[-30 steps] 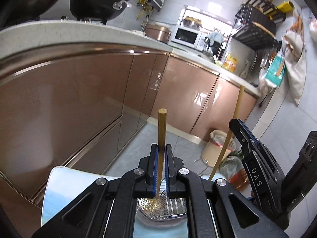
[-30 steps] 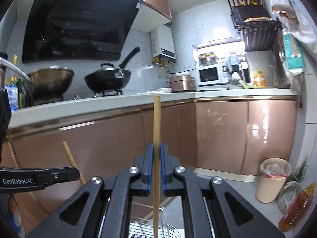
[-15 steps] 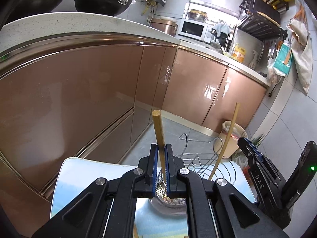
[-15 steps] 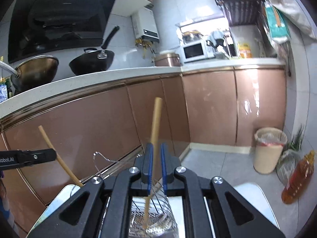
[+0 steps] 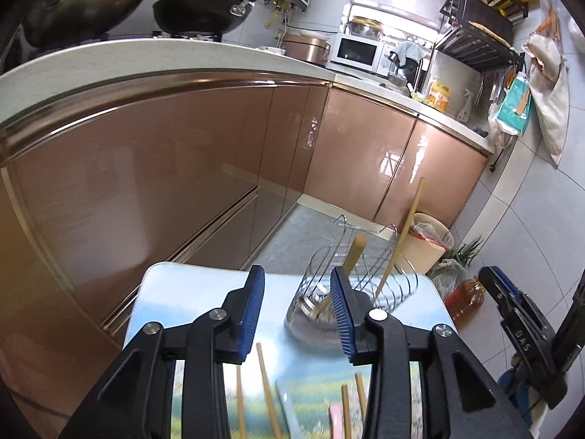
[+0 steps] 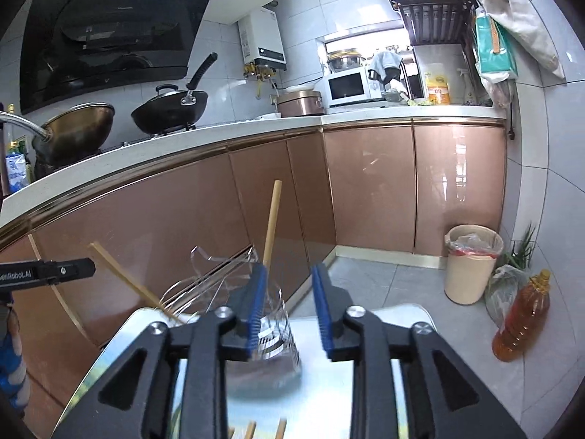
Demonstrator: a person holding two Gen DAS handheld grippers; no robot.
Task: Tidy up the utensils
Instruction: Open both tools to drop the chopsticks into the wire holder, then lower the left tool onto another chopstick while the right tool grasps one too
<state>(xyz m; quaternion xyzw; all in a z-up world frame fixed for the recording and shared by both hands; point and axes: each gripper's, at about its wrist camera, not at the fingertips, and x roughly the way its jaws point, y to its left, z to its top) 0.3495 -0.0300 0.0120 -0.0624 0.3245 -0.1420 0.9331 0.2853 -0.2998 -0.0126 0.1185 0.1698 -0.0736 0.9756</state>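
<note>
A wire utensil holder [image 5: 321,292] [image 6: 272,333] stands at the far end of a small table [image 5: 175,292]. Two wooden chopsticks lean in it: one [image 5: 355,252] [image 6: 124,278] and another [image 5: 406,234] [image 6: 272,219]. My left gripper [image 5: 298,300] is just short of the holder, its jaws opening with nothing between the pads. My right gripper [image 6: 289,307] [image 5: 512,314] is also opening and empty, with the holder just beyond its fingertips. Several loose chopsticks [image 5: 267,395] [image 6: 250,430] lie on the table below the grippers, beside a pink utensil [image 5: 335,420] and a pale one [image 5: 289,413].
Brown cabinet fronts [image 5: 182,183] rise close behind the table under a white counter with woks [image 6: 168,109]. On the floor to the right are a beige bin [image 6: 471,267], a bag of greens and an oil bottle [image 6: 519,322].
Both grippers were shut on upright chopsticks; each has let go, and the chopsticks now stand in the holder. Both grippers have drawn back from it, jaws spread.
</note>
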